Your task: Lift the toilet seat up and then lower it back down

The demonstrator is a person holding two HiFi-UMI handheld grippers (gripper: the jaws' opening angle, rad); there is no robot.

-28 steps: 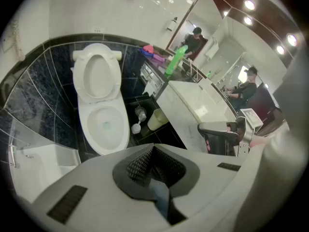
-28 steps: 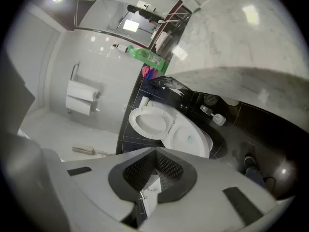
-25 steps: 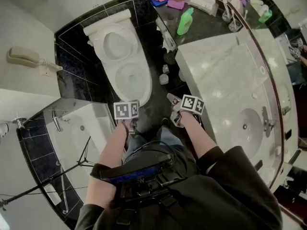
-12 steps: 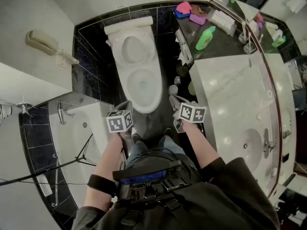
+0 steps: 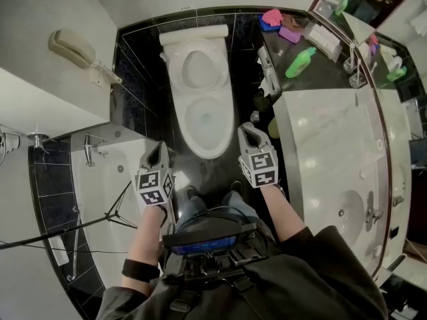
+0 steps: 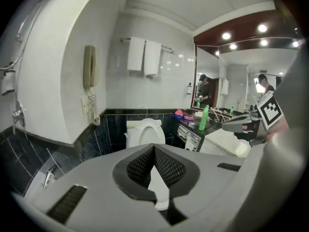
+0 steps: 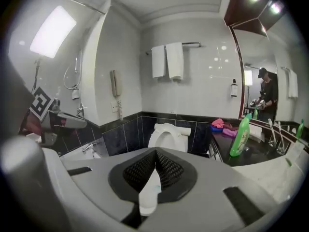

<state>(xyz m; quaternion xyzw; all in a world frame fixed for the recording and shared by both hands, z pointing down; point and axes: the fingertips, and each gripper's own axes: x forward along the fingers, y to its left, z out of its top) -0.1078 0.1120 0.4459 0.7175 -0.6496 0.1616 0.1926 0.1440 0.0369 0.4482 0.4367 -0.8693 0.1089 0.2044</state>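
2 closed, empty tools, left gripper and right gripper, flank the white ceramic toilet; its stiff, slick oval seat likely lifts by the front edge.

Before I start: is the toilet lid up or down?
Up: the lid stands back against the tank, leaving the bowl exposed.

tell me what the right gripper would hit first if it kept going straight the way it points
Probably the toilet: in the right gripper view it sits dead ahead of the right gripper, just above its shut tips, with nothing between. Depth is unclear.
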